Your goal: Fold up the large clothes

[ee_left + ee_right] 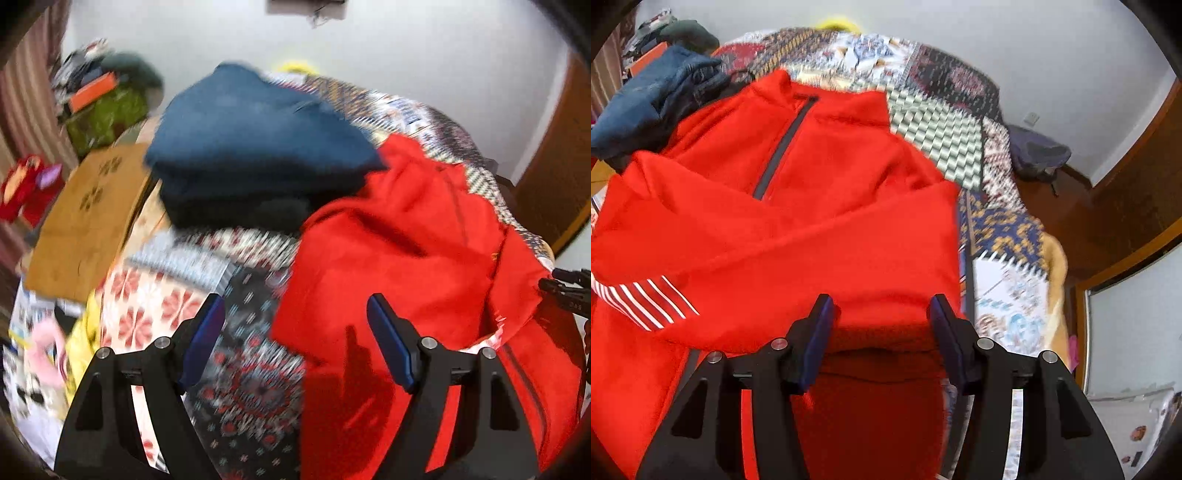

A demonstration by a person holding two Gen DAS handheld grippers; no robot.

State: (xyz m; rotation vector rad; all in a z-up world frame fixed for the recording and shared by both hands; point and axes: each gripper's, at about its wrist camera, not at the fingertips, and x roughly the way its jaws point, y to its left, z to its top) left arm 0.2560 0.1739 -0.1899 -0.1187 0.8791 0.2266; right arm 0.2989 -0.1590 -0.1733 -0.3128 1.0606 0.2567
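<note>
**Red jacket lies lengthwise ahead of the right gripper, off to the side of the left**

A red jacket is spread on the patterned bedspread, collar and dark zip at the far end, a striped cuff lying across its left part. In the right wrist view its long axis runs straight away from the right gripper, which hangs over the near end. The jaws stand partly apart with a raised fold of red cloth between them; the pads do not visibly press on it, so I read no pinch.

The left gripper is spread wide and empty. It hovers mostly above the bedspread, with the jacket's left edge reaching only under its right finger; the bulk of the garment lies to its right. A folded blue garment sits further up the bed, touching the jacket's far corner.

Judging from this, the right hand is the nearer one to the hem, and a fold would likely run along the zip line, near end toward collar. The left hand would first have to shift right to reach cloth. Both views are blurred, so fine contact is uncertain
</note>
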